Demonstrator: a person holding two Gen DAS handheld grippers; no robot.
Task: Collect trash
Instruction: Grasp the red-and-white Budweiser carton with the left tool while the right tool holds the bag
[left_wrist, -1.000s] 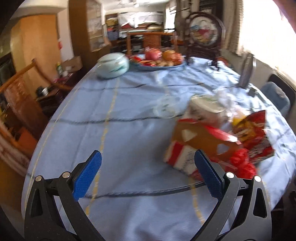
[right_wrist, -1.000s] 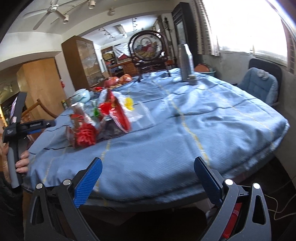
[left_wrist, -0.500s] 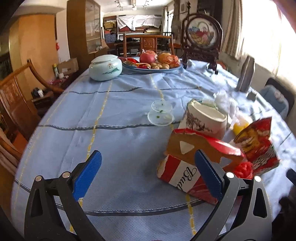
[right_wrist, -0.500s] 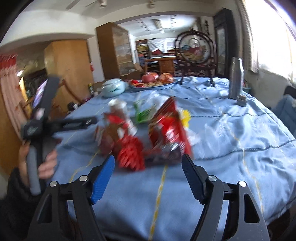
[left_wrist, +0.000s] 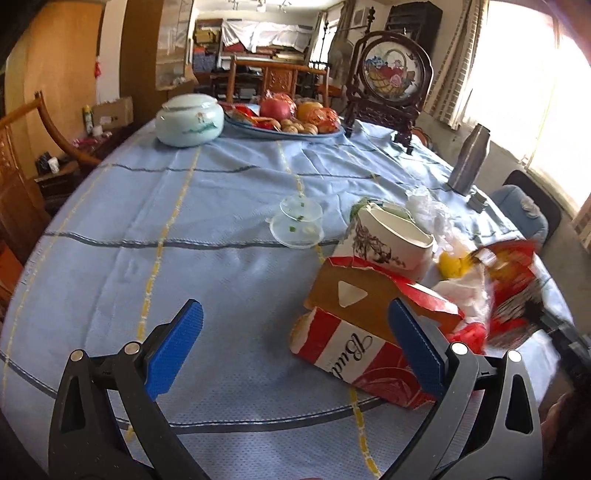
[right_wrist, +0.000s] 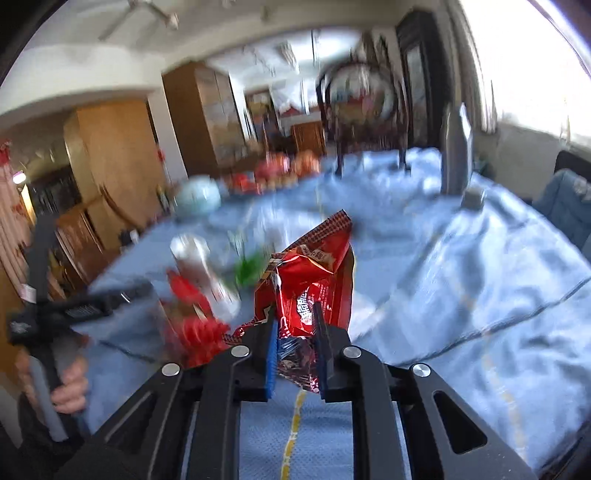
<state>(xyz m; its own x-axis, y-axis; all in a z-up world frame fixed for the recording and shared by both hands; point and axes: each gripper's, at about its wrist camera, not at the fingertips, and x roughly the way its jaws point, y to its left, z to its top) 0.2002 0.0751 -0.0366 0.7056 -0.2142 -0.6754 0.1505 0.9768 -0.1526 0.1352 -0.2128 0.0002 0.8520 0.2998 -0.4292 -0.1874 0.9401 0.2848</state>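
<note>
A pile of trash lies on the blue tablecloth (left_wrist: 184, 229): a torn red and white carton (left_wrist: 362, 332), a white paper cup (left_wrist: 391, 236), clear plastic lids (left_wrist: 297, 223), crumpled plastic (left_wrist: 432, 210) and a red snack bag (left_wrist: 513, 288). My left gripper (left_wrist: 295, 347) is open and empty, just left of the carton. My right gripper (right_wrist: 295, 350) is shut on the red snack bag (right_wrist: 314, 273), which stands up between its jaws. The right wrist view is blurred.
A pale green lidded jar (left_wrist: 189, 119), a fruit plate (left_wrist: 291, 120), a framed screen on a stand (left_wrist: 391, 77) and a metal flask (left_wrist: 469, 158) stand at the far side. Wooden chairs (left_wrist: 22, 177) sit at the left.
My right gripper has moved in onto the pile and closed on the red snack bag. My left gripper has stayed open beside the carton.
</note>
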